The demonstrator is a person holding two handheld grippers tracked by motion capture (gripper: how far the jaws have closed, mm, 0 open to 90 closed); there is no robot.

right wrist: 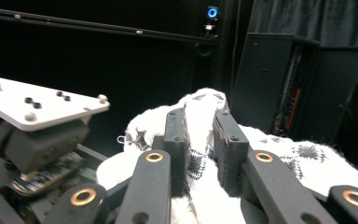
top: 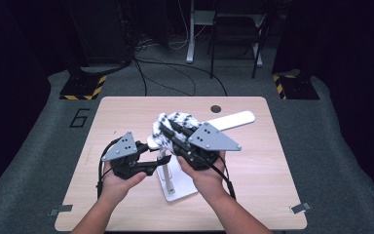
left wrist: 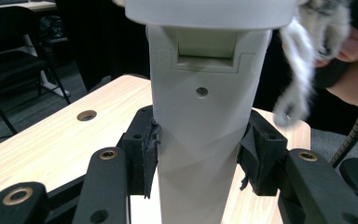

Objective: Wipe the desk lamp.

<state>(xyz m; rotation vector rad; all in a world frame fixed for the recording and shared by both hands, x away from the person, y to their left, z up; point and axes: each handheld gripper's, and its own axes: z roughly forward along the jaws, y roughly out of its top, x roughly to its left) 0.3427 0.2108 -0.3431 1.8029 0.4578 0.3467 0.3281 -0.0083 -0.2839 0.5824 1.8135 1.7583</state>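
A white stand (top: 174, 187) rests on the wooden table (top: 263, 195), with a flat base, an upright post (left wrist: 198, 121) and a long arm (top: 233, 119) reaching to the back right. My left gripper (left wrist: 198, 163) is shut on the post, its pads (left wrist: 151, 156) pressing both sides. In the high view the left gripper (top: 157, 163) sits left of the post. A white cloth with black pattern (top: 173, 122) is bunched over the stand's top. My right gripper (right wrist: 200, 140) is shut on a fold of this cloth (right wrist: 205, 186). A fringe of the cloth (left wrist: 303, 70) hangs beside the post.
A round cable hole (top: 216, 108) lies near the table's far edge. Beyond the table are a chair and desk legs (top: 233, 39) and floor cables. The hand holding the right gripper (left wrist: 354, 79) is close behind the post. The left gripper's grey plate (right wrist: 42, 105) is at left.
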